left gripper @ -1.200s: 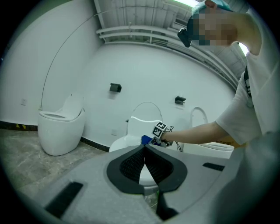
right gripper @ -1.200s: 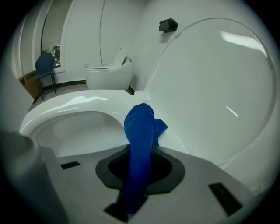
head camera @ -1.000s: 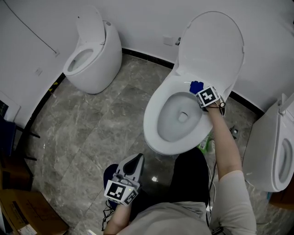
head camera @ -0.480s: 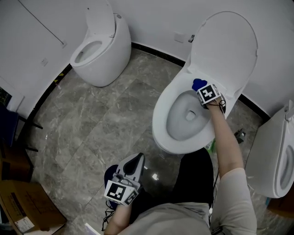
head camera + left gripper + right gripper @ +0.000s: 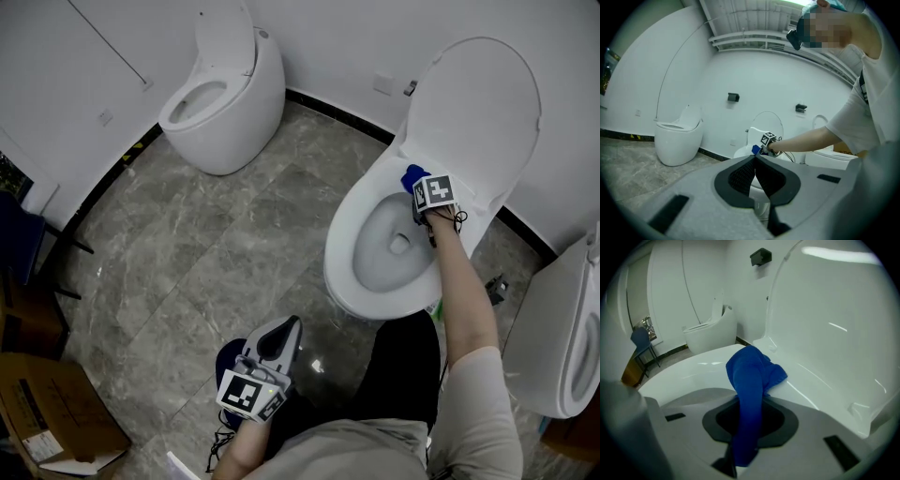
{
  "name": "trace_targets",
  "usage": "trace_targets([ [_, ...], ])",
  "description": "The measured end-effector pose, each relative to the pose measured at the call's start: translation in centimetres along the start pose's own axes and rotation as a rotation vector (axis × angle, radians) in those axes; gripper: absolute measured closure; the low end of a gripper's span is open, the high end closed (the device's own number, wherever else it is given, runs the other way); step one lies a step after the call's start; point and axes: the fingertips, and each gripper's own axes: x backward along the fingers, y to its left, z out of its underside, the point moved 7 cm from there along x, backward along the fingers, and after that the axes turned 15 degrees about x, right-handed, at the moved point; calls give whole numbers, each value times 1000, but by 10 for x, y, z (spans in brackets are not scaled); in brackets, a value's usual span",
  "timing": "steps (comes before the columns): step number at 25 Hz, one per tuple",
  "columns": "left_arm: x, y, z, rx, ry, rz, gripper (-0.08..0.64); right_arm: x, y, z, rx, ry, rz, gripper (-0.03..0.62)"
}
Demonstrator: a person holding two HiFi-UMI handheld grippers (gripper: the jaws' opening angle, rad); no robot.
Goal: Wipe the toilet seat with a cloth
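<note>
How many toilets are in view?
3. One toilet stands by the wall at upper left; the open toilet in the middle has the blue cloth on its rim; a third toilet is cut off at the right edge. Others may be out of frame.

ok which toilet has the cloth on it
The middle toilet: the right claw holds the blue cloth against its back rim. The left toilet and right toilet have none.
</note>
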Motion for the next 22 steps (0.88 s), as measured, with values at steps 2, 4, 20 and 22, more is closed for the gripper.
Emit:
trace_targets([
  [2, 2, 3, -2, 0, -4, -7, 551, 0, 2, -2, 2, 4, 7, 523],
  [4, 4, 6, -4, -2, -8, -14, 551, -2, 5, -7, 16, 9, 13, 522],
  [20, 12, -1, -8, -19, -25, -19, 551, -5, 10, -7, 17, -24, 46, 522],
  [22, 16, -1, -11, -24, -33, -25, 551, -4, 11, -6, 4, -35, 67, 522],
])
